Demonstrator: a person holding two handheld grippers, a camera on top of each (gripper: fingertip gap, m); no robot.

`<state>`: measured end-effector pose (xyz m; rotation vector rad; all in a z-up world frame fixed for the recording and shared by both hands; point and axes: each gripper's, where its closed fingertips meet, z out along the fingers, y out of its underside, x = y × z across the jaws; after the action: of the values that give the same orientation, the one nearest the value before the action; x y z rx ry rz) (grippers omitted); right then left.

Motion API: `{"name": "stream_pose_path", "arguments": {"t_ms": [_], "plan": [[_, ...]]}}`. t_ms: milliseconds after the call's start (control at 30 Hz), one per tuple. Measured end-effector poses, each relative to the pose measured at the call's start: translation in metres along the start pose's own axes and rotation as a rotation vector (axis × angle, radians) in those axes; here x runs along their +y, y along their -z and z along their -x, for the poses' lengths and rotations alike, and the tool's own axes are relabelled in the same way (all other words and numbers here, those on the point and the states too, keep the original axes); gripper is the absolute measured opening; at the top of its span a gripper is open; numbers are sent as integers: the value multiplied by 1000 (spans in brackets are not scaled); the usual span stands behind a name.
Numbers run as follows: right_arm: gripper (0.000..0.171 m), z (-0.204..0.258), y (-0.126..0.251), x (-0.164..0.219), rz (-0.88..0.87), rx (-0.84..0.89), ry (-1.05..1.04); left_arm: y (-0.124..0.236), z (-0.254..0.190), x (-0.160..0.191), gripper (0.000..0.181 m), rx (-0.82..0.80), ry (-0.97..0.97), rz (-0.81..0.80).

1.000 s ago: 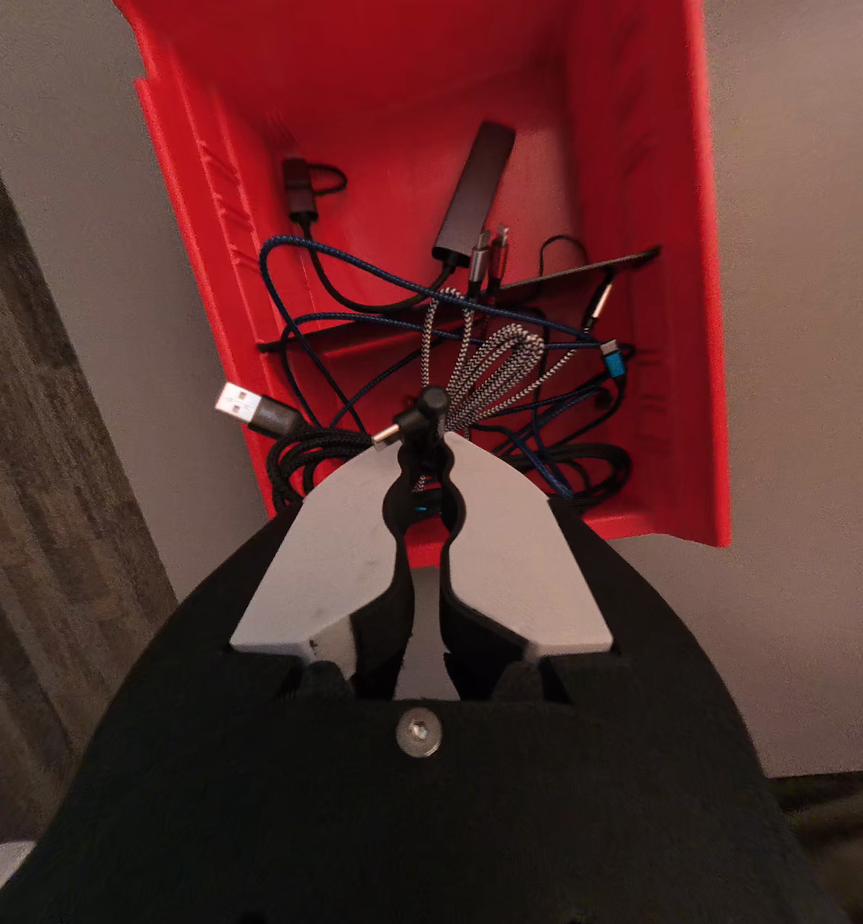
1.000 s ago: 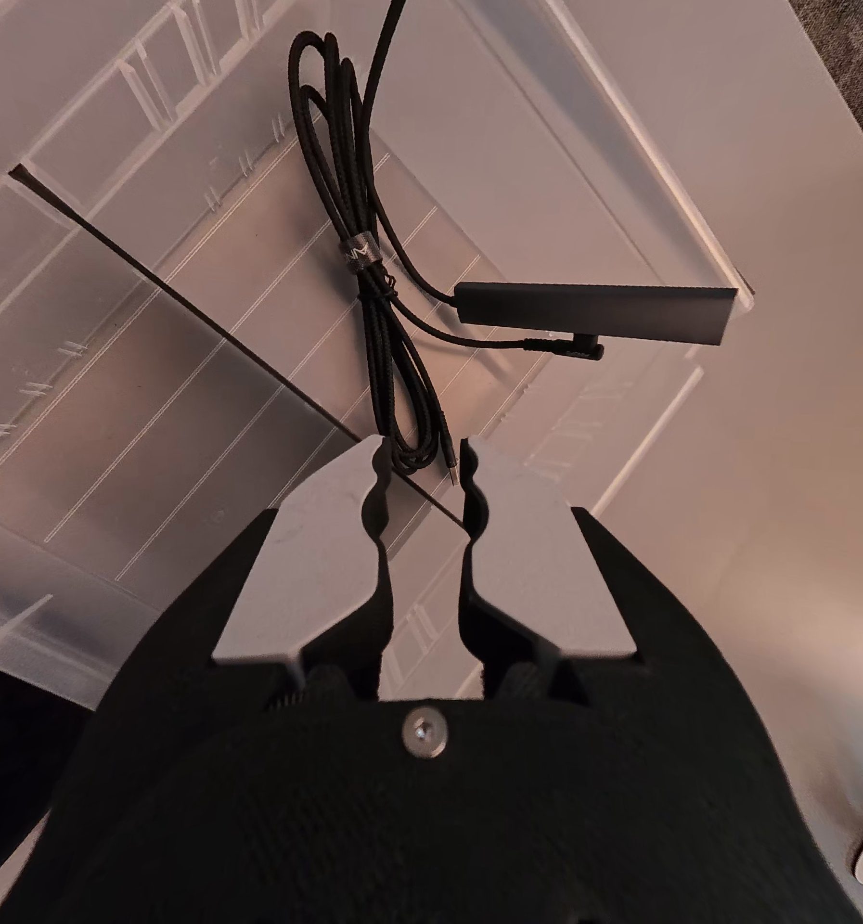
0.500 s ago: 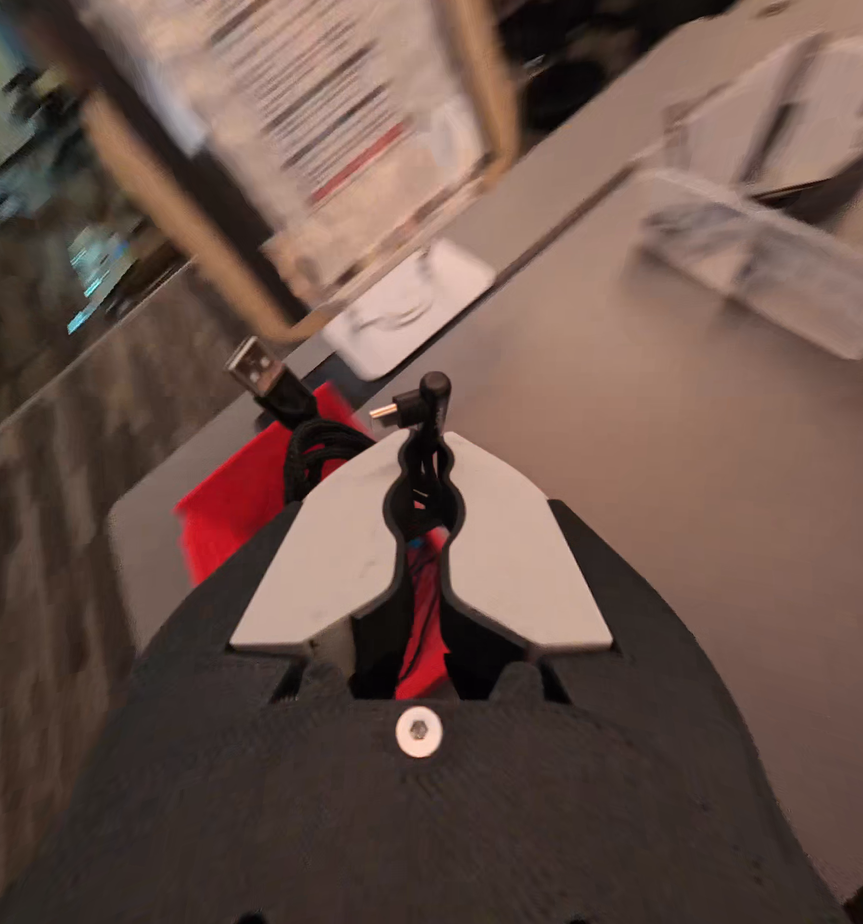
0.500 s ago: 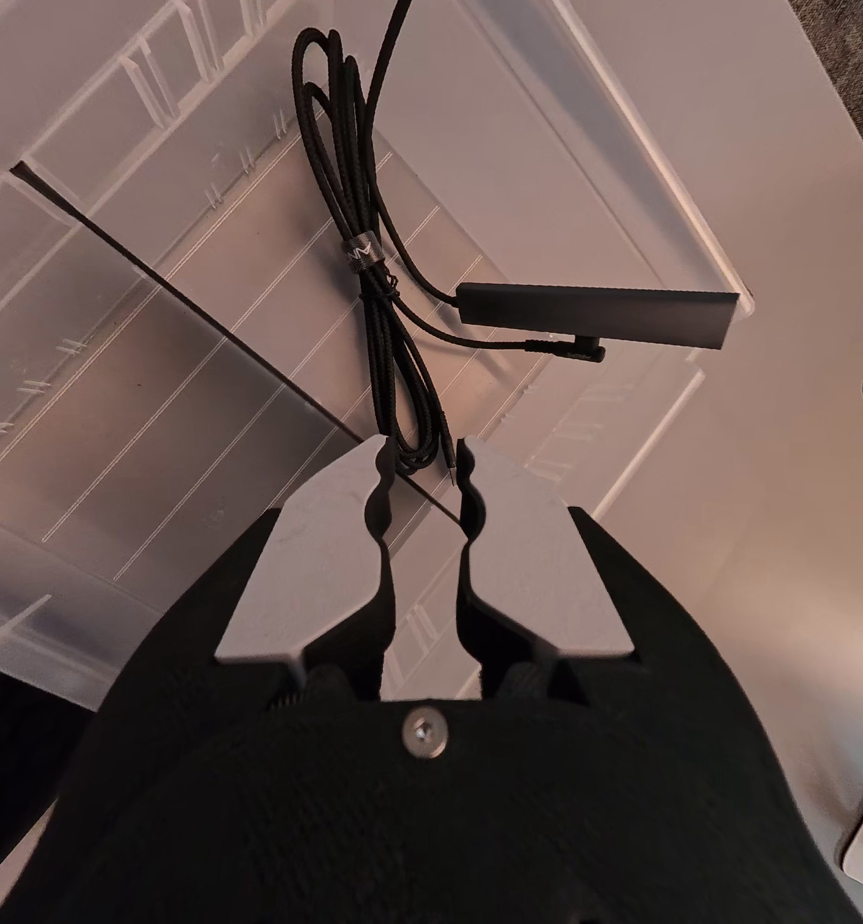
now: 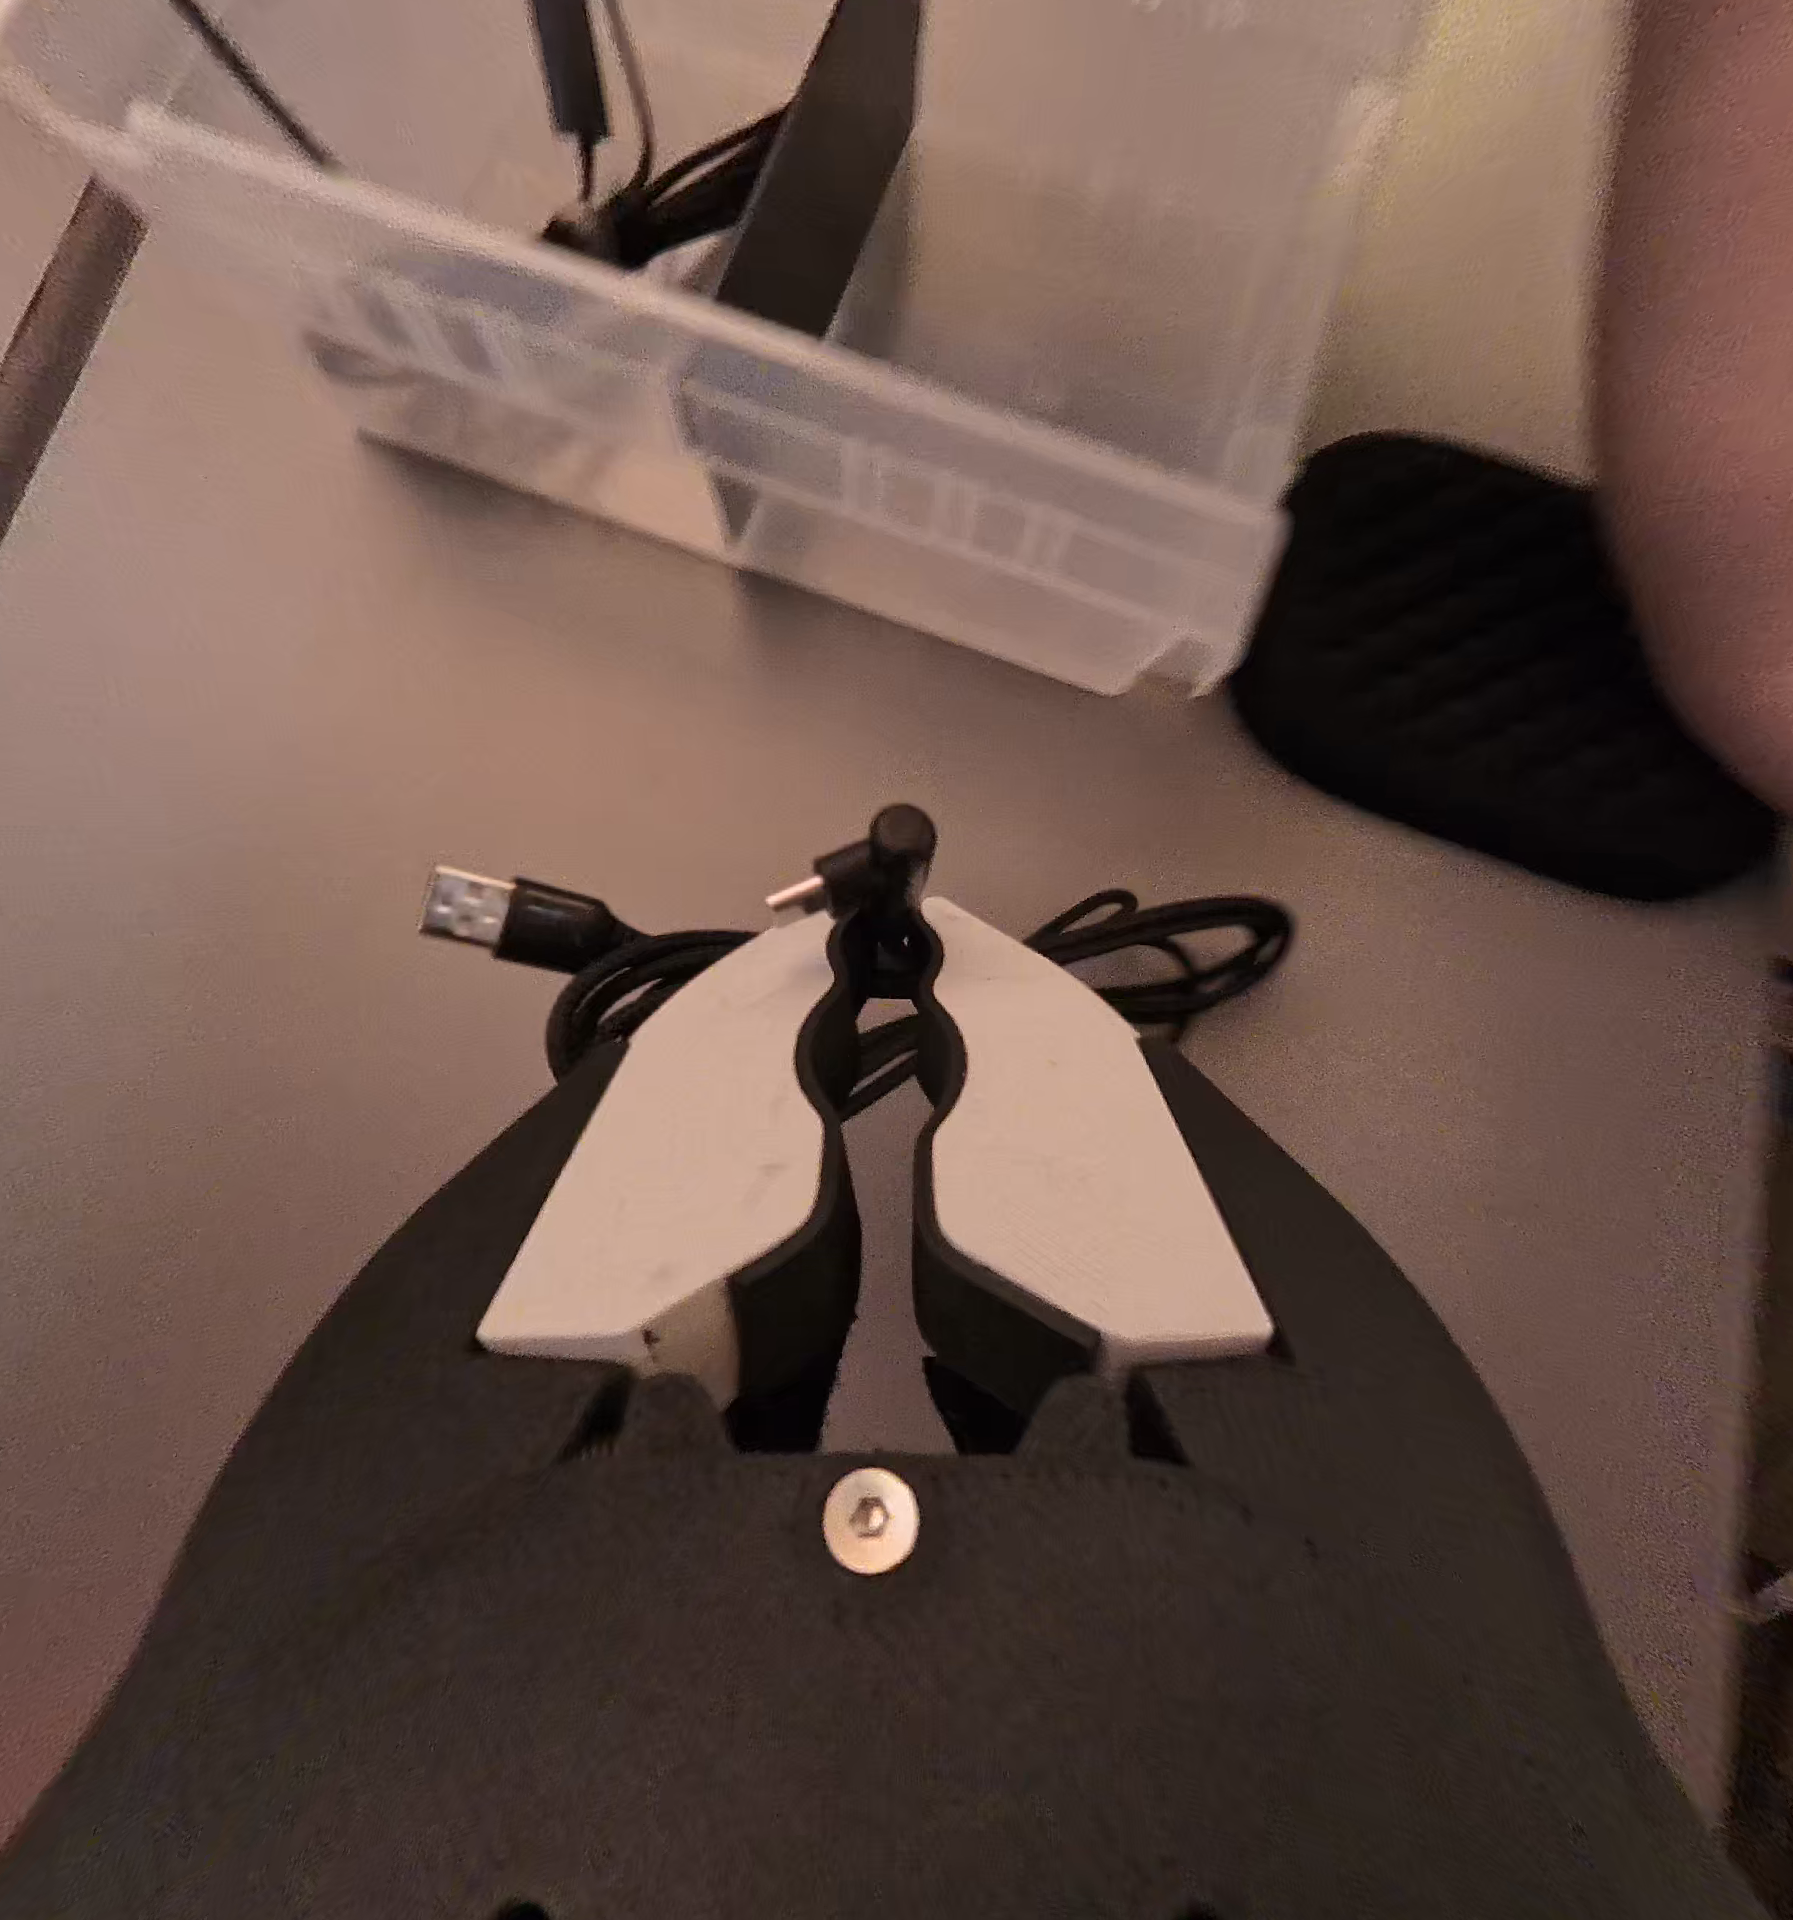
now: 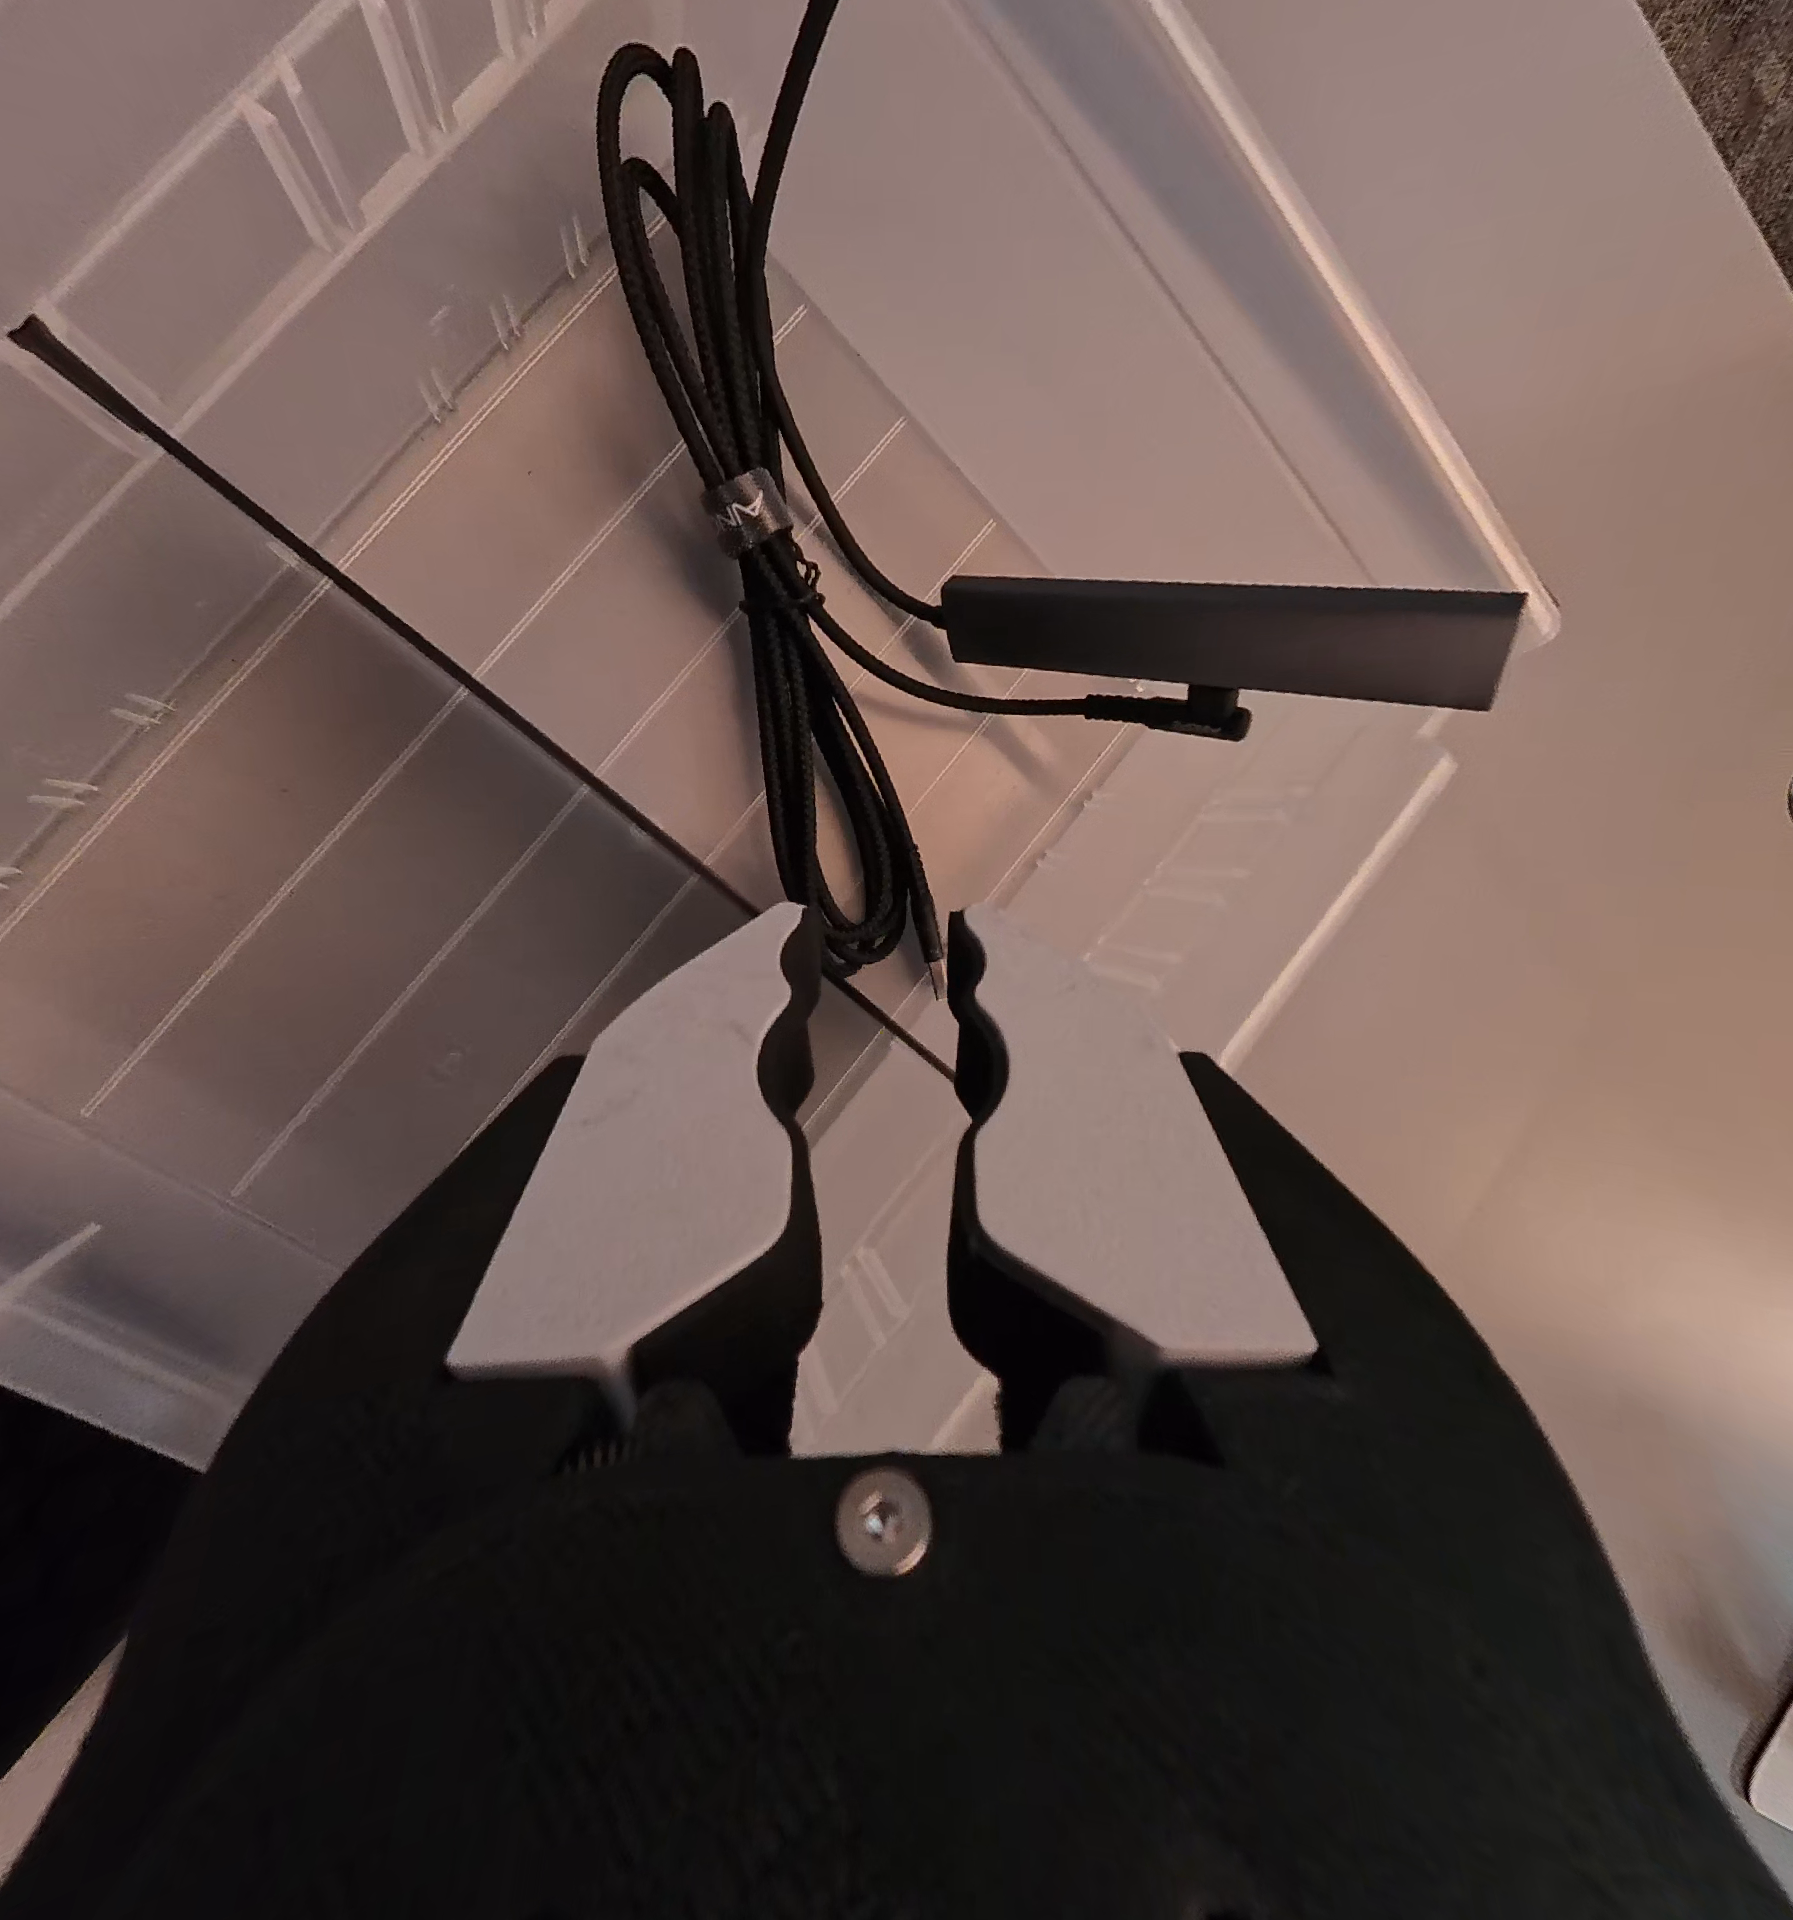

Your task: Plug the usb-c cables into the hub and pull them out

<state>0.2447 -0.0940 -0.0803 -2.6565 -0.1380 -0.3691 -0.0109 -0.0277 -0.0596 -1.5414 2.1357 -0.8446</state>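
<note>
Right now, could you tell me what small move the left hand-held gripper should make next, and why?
Probably carry the angled USB-C plug, clamped in the left hand-held gripper, forward toward the hub in the clear bin; the plug is gripped but still short of the bin.

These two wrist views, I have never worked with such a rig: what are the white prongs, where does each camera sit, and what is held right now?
Each picture comes from a camera on a hand-held gripper, looking along its two white fingers. In the left wrist view the left gripper is shut on a black cable with an angled plug, above a grey table; a clear bin lies ahead. In the right wrist view the right gripper is open and empty, above the same bin, which holds a dark hub with one cable plugged in.
</note>
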Motion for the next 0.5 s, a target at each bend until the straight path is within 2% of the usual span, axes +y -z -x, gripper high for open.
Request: {"name": "stream_pose_path", "arguments": {"t_ms": [67,200,300,400,500], "plan": [[23,-1,1,0,-6,0,-2,-16,18,10,4,-58,15,22],[23,-2,1,0,-10,-3,-3,-37,31,31,5,-63,47,88],[23,-1,0,0,-11,-6,-1,-40,36,32,25,-39,87,73],[23,-2,1,0,-13,-7,-1,-8,45,15,45,-51,132,5],[23,-3,1,0,-16,-10,-6,62,57,-9,51,-137,125,-125]]}}
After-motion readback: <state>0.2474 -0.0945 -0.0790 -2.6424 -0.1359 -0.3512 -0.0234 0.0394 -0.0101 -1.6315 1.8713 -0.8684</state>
